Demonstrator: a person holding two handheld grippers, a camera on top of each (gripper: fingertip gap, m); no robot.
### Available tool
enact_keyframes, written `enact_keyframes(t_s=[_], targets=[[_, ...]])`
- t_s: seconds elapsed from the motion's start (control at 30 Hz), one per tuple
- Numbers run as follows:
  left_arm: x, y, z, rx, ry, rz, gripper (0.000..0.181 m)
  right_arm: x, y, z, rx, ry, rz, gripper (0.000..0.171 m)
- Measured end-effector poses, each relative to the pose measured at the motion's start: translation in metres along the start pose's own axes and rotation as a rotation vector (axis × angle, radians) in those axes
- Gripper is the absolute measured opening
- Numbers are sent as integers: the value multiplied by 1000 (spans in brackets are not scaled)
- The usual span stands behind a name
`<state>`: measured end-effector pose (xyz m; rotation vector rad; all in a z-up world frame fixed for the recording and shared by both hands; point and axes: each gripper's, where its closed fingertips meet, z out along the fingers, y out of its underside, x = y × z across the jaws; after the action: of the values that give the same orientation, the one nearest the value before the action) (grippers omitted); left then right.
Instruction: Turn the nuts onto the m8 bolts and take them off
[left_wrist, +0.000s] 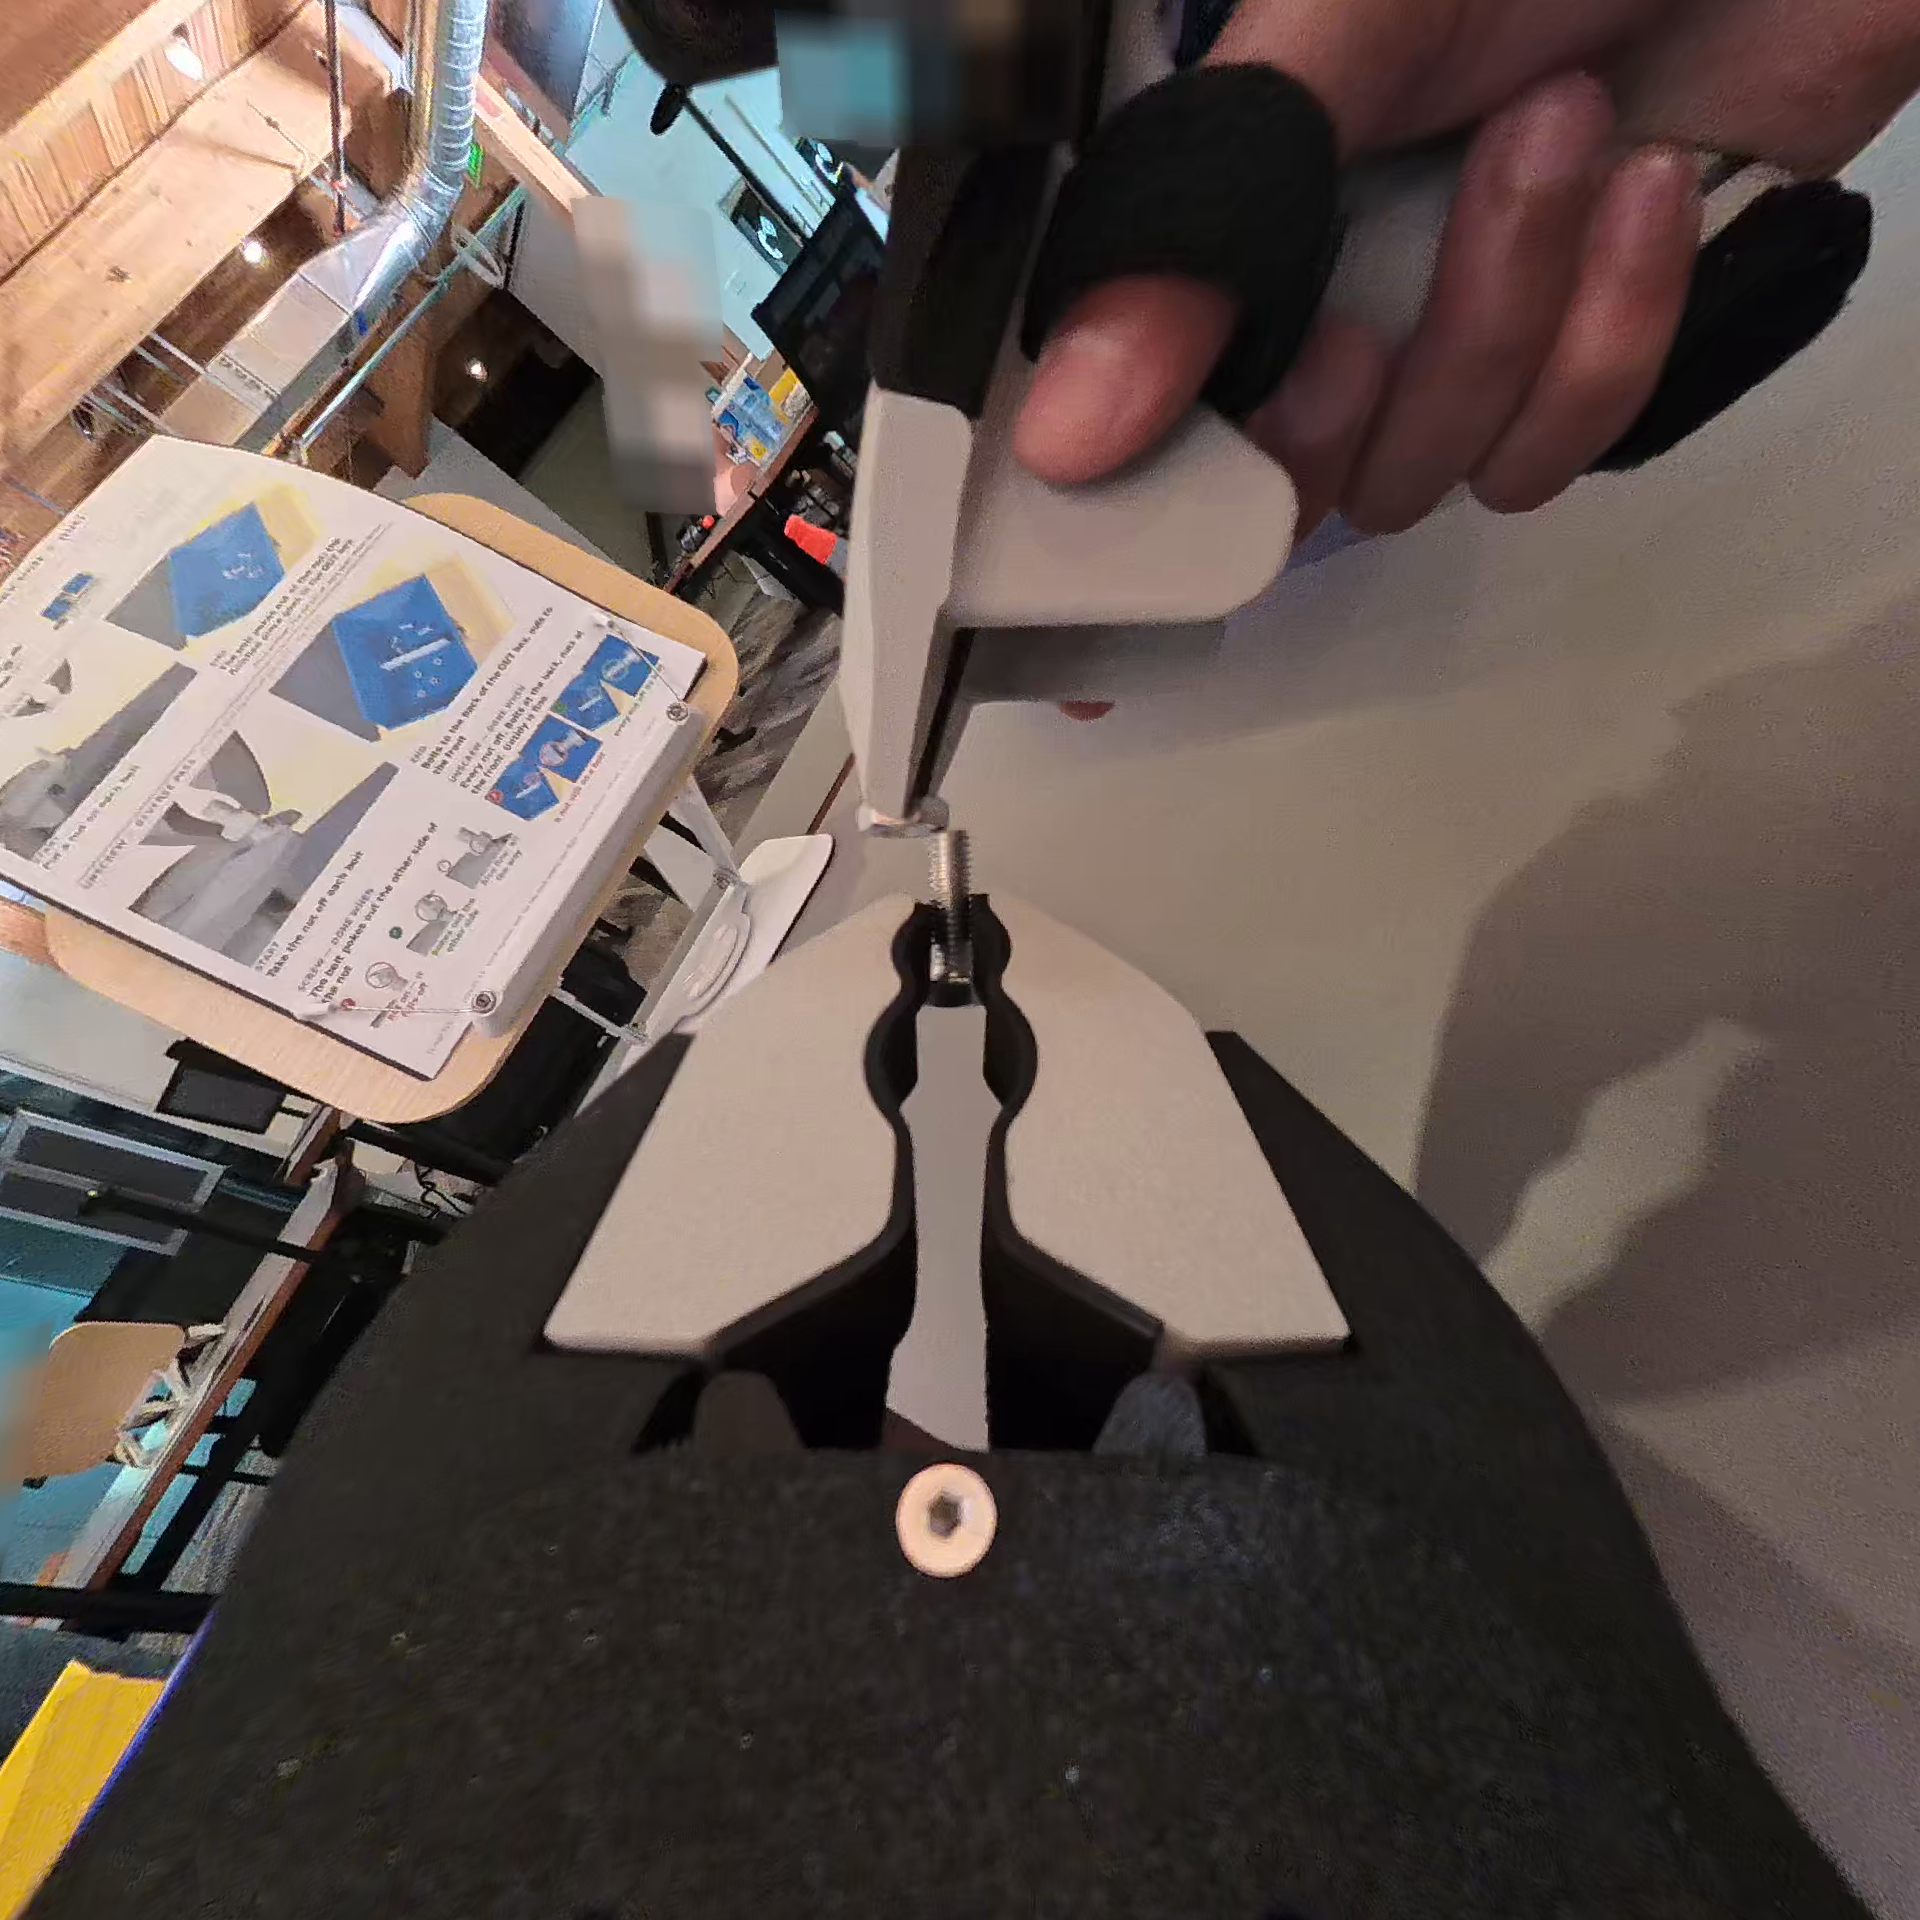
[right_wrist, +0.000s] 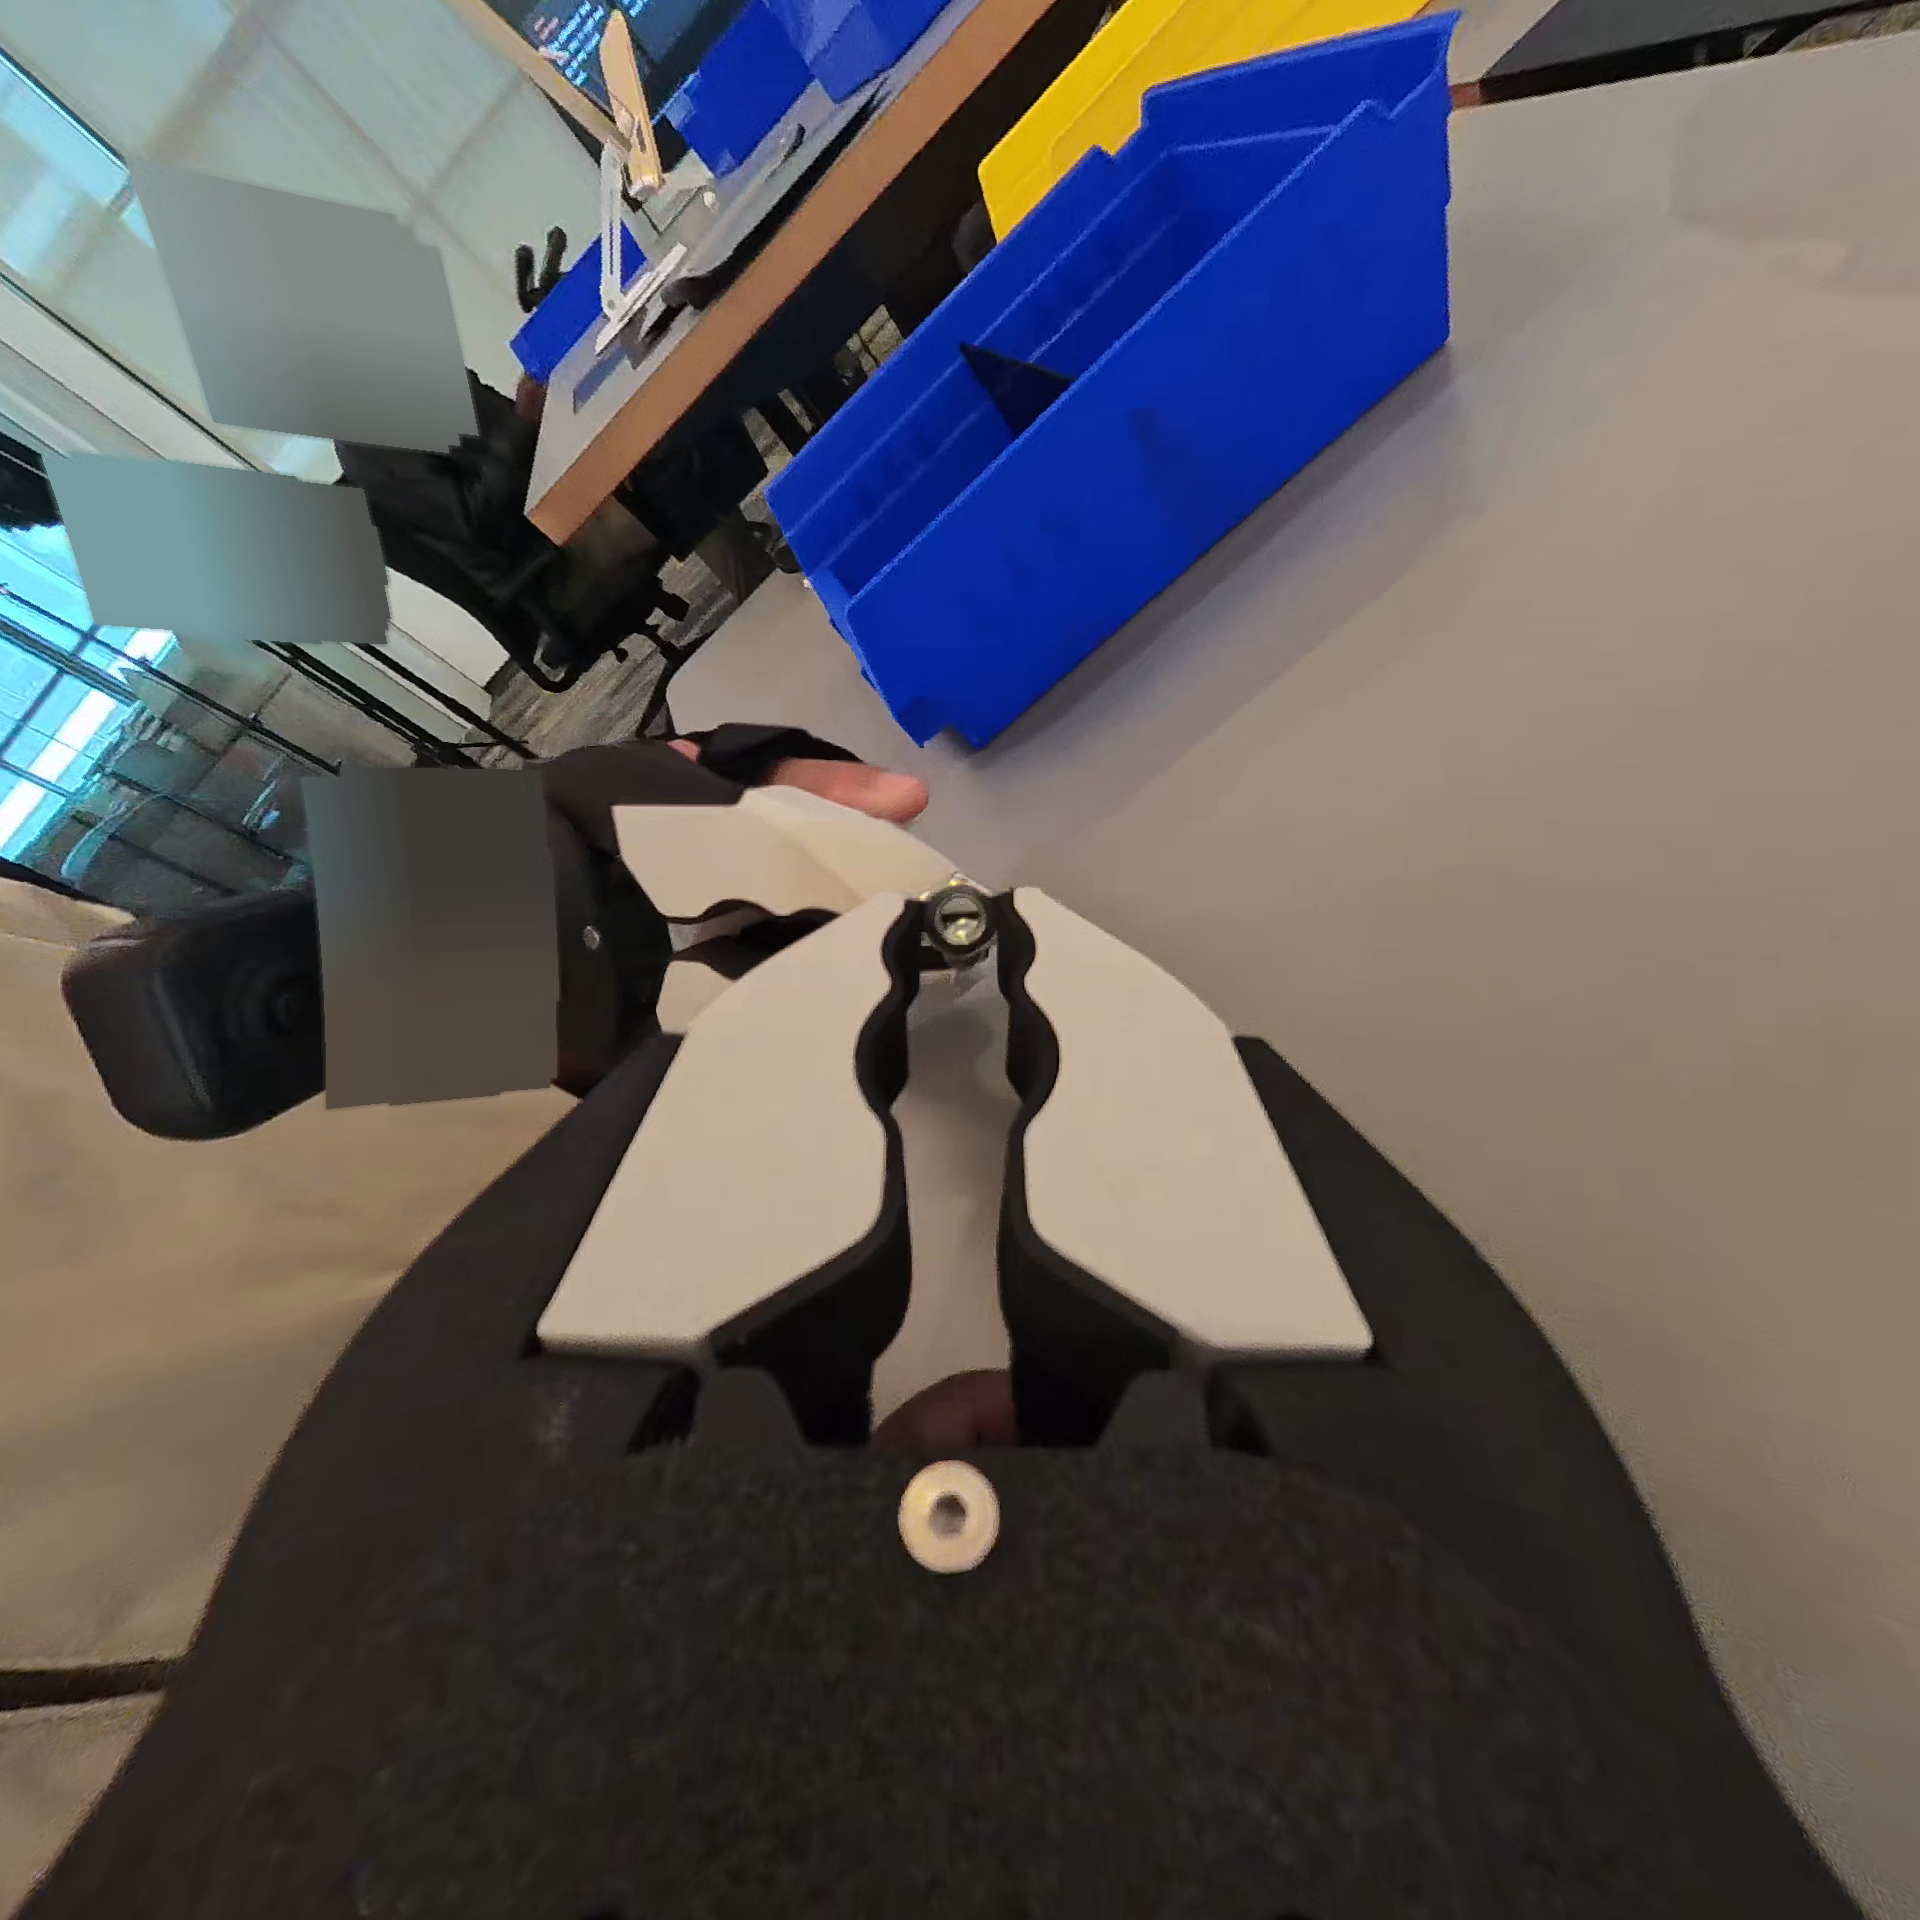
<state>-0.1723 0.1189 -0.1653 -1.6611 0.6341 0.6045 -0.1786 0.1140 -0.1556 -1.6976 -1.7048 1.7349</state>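
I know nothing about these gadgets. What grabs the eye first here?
At centre, the left gripper pinches a threaded bolt while the right gripper brings a nut to its tip. Behind them, a big blue bin sits on the grey table.

The blue bin (right_wrist: 1143, 436) is the main obstacle on the grey table (right_wrist: 1558, 935), with a yellow bin (right_wrist: 1101, 114) touching its far side. Nearer than the blue bin, the table lies bare and open. The left tongs (right_wrist: 821, 873) and right tongs (right_wrist: 954, 925) crowd each other just in front of the blue bin's near corner, meeting at the bolt (left_wrist: 948, 914), so no gap remains between them.
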Motion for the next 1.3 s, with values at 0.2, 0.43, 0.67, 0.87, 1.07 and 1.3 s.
enact_keyframes(t_s=[0.2,0.43,0.67,0.87,1.07,1.3], targets=[[10,3,-7,67,246,-284,7,-17,8,-4,-58,-26,-498,14],[25,-18,-34,242,767,-653,7,-45,17,-11,-183,-162,-937,14],[21,-34,-49,363,981,-797,7,-55,14,-20,-277,-258,-1017,14],[17,-44,-53,420,1062,-862,7,-62,14,-24,-283,-327,-1007,14],[22,-45,-58,407,1169,-889,7,-65,20,-23,-314,-370,-1017,14],[19,-42,-53,416,1130,-901,7,-60,17,-21,-270,-365,-912,14]])
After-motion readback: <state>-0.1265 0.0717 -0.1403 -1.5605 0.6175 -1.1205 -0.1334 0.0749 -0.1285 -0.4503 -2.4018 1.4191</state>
